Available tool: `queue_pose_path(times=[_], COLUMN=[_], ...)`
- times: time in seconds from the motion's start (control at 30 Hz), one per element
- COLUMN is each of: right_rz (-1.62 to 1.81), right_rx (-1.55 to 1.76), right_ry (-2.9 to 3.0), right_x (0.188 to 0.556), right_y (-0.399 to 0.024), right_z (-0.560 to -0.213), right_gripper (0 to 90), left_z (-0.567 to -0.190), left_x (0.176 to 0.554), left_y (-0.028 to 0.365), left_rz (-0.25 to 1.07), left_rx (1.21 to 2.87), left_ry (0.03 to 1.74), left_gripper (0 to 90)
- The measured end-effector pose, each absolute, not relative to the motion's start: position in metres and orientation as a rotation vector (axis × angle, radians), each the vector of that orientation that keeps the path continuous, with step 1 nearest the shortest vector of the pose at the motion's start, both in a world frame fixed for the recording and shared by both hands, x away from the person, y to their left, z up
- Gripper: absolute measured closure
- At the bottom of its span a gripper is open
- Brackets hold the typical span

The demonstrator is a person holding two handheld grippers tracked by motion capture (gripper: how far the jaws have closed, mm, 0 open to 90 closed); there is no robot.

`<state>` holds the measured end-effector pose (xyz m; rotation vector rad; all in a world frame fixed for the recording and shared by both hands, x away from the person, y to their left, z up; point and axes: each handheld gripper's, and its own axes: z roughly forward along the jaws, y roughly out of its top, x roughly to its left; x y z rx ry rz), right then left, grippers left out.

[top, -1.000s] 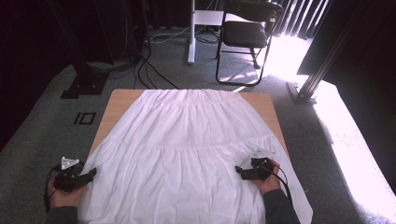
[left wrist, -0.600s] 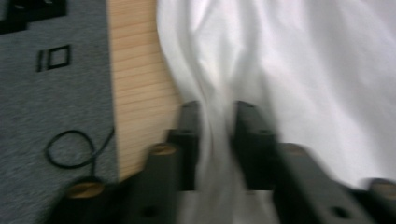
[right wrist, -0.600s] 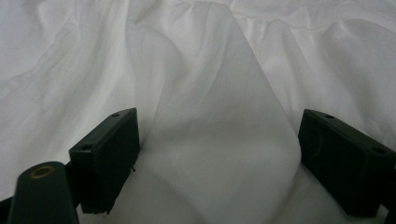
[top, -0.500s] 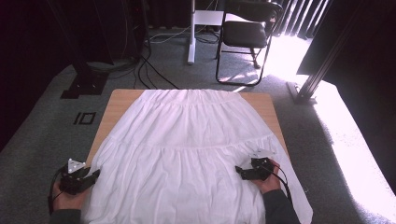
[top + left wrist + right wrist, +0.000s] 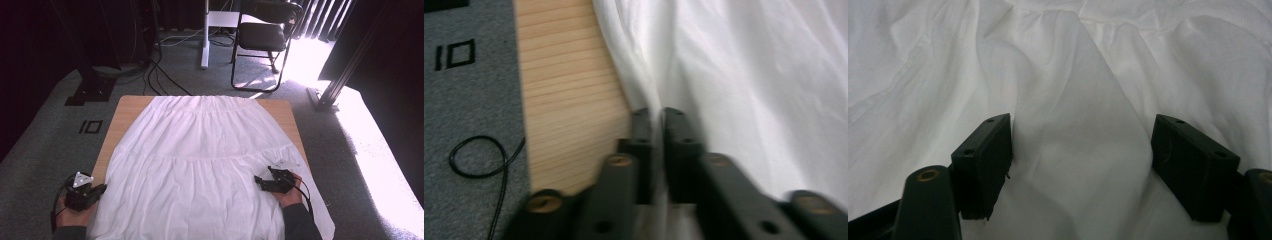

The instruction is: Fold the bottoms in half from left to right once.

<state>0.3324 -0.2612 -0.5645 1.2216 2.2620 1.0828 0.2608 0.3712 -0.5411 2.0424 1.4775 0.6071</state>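
Observation:
A white tiered skirt [image 5: 200,150] lies spread flat over a wooden table [image 5: 125,107], waistband at the far end. My left gripper [image 5: 100,190] is at the skirt's near left edge. In the left gripper view its jaws have just been closing, and the left gripper [image 5: 655,117] stands shut on a fold of the skirt's edge [image 5: 644,65]. My right gripper [image 5: 260,181] rests on the skirt's near right part. The right gripper [image 5: 1080,150] has jaws wide apart that have just been closing a little, with a raised ridge of the skirt [image 5: 1083,100] between them.
Bare table wood [image 5: 564,100] shows left of the skirt, with grey carpet and a black cable loop [image 5: 474,160] beyond its edge. A black chair [image 5: 262,35] and floor cables [image 5: 160,75] stand behind the table. Bright sunlight falls on the floor at right.
My left gripper has edged right to the skirt's side and its jaws have come together on the cloth. The right hand has stayed where it was.

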Motion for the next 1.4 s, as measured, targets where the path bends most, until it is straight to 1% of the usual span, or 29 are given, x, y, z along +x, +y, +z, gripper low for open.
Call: queue_pose_path(times=[0.07,0.17,0.33,0.47,0.53,0.6,0.77,0.87,0.93,1.07,1.2,1.33,1.4], right_rz=[1.055,1.037,1.03,1.029,1.032,1.037,1.019,1.001,1.022,0.988,0.916,0.904,0.882], right_rx=[1.21,1.217,1.229,1.23,1.22,1.199,1.183,1.144,1.126,1.138,1.203,1.289,1.322], right_ry=[2.258,2.251,2.239,2.24,2.246,2.261,2.251,2.206,2.175,2.136,2.133,2.138,2.148], right_x=[0.331,0.327,0.321,0.314,0.312,0.309,0.306,0.299,0.293,0.283,0.278,0.276,0.277], right_y=[-0.258,-0.249,-0.23,-0.213,-0.207,-0.202,-0.202,-0.208,-0.218,-0.242,-0.273,-0.294,-0.301], right_z=[-0.565,-0.565,-0.565,-0.564,-0.564,-0.564,-0.561,-0.55,-0.538,-0.529,-0.536,-0.551,-0.558], right_gripper=[24.9,24.3,24.3,24.3,24.3,24.3,29.0,31.1,34.7,37.9,41.5,44.9,44.8], left_z=[-0.539,-0.537,-0.528,-0.515,-0.508,-0.5,-0.474,-0.458,-0.446,-0.422,-0.408,-0.4,-0.398], left_x=[0.261,0.261,0.255,0.252,0.252,0.25,0.248,0.249,0.25,0.254,0.259,0.267,0.272], left_y=[0.368,0.37,0.39,0.406,0.414,0.415,0.395,0.377,0.363,0.331,0.305,0.277,0.262], left_rz=[0.692,0.775,0.837,0.921,0.939,0.923,0.855,0.834,0.823,0.79,0.743,0.685,0.662], left_rx=[2.096,2.144,2.065,2.019,1.982,1.969,1.917,1.906,1.903,1.916,1.921,1.934,1.945], left_ry=[1.505,1.536,1.593,1.652,1.673,1.649,1.499,1.397,1.322,1.167,1.058,0.966,0.923], left_gripper=[90.0,90.0,90.0,90.0,90.0,90.0,90.0,90.0,90.0,90.0,90.0,90.0,90.0])
